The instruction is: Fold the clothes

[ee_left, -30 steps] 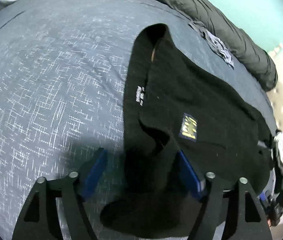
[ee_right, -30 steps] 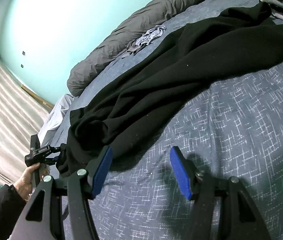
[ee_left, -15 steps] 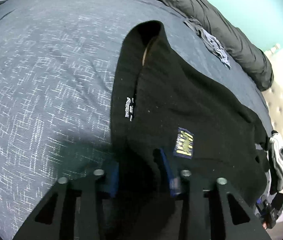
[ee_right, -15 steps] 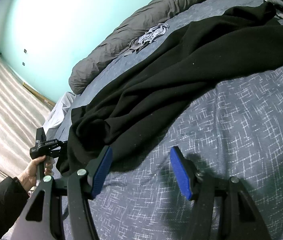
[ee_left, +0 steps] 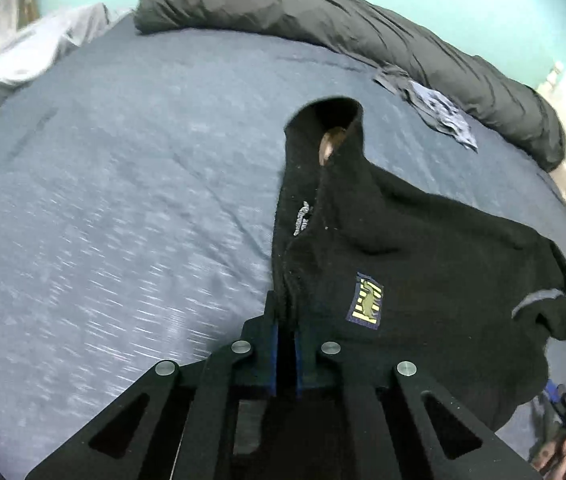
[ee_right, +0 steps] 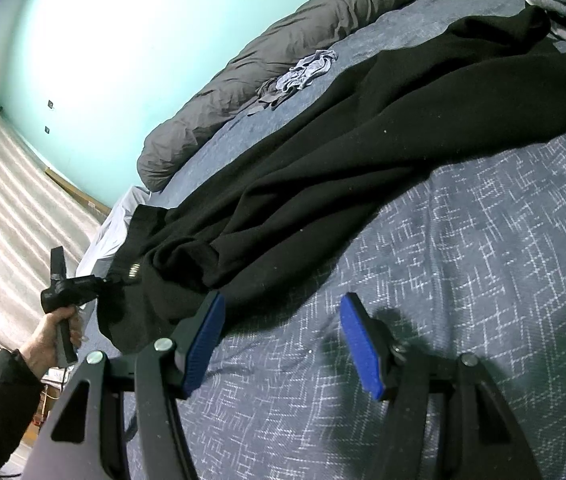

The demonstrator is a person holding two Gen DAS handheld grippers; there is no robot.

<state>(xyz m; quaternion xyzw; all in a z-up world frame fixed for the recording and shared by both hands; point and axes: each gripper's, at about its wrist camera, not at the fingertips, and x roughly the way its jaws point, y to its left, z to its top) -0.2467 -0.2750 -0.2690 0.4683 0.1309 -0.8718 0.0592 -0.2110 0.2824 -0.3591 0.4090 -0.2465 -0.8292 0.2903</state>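
Black fleece garment (ee_left: pixel 423 264) lies spread on the blue patterned bedspread (ee_left: pixel 123 200), its long axis running from the neck end at about 12 o'clock in the left wrist view down toward 4 o'clock, where the lower part bunches near the bed's edge. The collar opening (ee_left: pixel 335 120) points away from the camera toward the rolled grey duvet (ee_left: pixel 343 28) along the far side of the bed. A small yellow and navy patch (ee_left: pixel 367 298) sits on the chest, just to the 2 o'clock side of the left gripper (ee_left: pixel 286 344). That gripper's blue pads are pressed together on a fold of the garment's front edge, with the cloth pinched between them and rising up out of the clamp.

From the right wrist view the same garment (ee_right: pixel 363 152) stretches diagonally, from 8 o'clock up to 2 o'clock. The right gripper (ee_right: pixel 283 344) hovers over bare bedspread, its blue pads (ee_right: pixel 363 348) set wide apart with nothing between them; its left pad sits just beside the garment's near hem. At 8 o'clock the left hand (ee_right: pixel 53 340) holds the other tool's handle at the garment's end. A crumpled grey-blue cloth (ee_right: pixel 307 70) lies beside the duvet, well apart from the garment.
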